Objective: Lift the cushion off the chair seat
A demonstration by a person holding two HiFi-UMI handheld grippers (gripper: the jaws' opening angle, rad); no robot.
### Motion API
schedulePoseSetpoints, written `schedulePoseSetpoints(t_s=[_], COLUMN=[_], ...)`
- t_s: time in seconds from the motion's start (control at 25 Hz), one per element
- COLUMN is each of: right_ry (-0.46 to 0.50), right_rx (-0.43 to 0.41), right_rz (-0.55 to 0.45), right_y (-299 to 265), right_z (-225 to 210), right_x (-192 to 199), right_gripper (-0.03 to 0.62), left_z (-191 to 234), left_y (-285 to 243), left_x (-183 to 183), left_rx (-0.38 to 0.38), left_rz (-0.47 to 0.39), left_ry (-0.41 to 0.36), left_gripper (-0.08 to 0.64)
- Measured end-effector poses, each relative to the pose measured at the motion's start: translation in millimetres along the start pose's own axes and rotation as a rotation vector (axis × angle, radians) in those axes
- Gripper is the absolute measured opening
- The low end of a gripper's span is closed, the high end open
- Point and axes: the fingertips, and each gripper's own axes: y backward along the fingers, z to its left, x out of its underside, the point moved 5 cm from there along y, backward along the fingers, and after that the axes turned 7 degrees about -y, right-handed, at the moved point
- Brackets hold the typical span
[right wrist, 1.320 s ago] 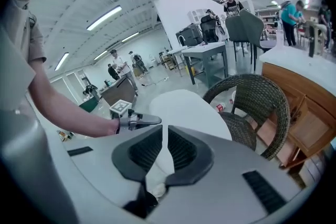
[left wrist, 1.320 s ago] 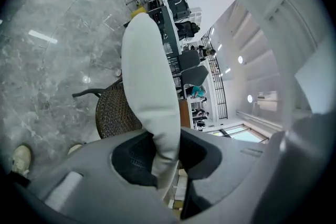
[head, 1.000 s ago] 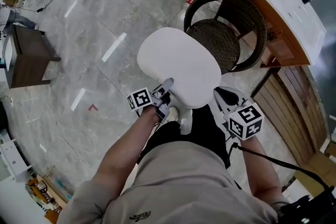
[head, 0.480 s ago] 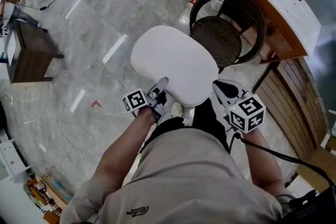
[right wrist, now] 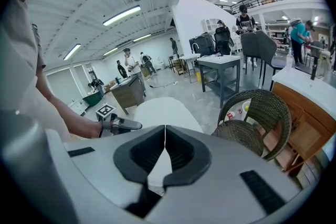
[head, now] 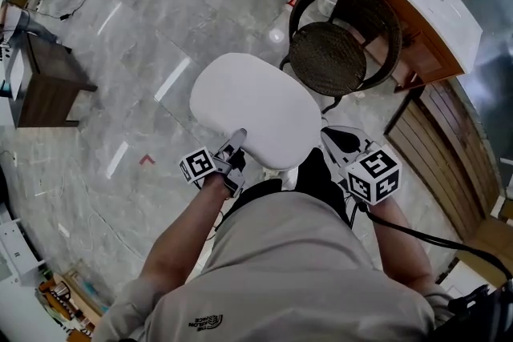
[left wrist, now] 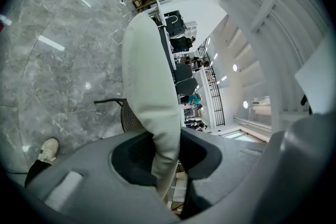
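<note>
head view – left gripper (head: 238,137) clamps cushion (head: 255,106) – off the chair (head: 330,58)

Smooth matt white cushion (head: 252,110), possibly cloth, dark woven wicker chair (head: 329,58), glossy marbled stone floor (head: 120,68)

Grey marble-patterned floor (head: 120,76). A round wicker chair (head: 337,52) stands on it at upper right, a dark wooden side table (head: 44,84) at the left edge, a small red mark (head: 147,159) between them.
</note>
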Motion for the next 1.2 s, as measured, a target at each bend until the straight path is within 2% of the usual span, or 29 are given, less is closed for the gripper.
schedulePoseSetpoints(t_s=[0.64, 1.2], right_ry=[0.033, 0.040], right_rx=[-0.039, -0.048], right_rz=[0.020, 0.026], right_y=[-1.0, -2.4], right_z=[42.4, 52.0], right_x=[10.8, 16.1], right_gripper=[0.014, 0.014], left_z=[10.6, 16.7], left_y=[42.3, 47.5], left_x=[3.1, 8.9], left_rx=[-0.001, -0.002], left_rz=[-0.029, -0.021], left_ry=[0.000, 0.010], left_gripper=[0.095, 0.096])
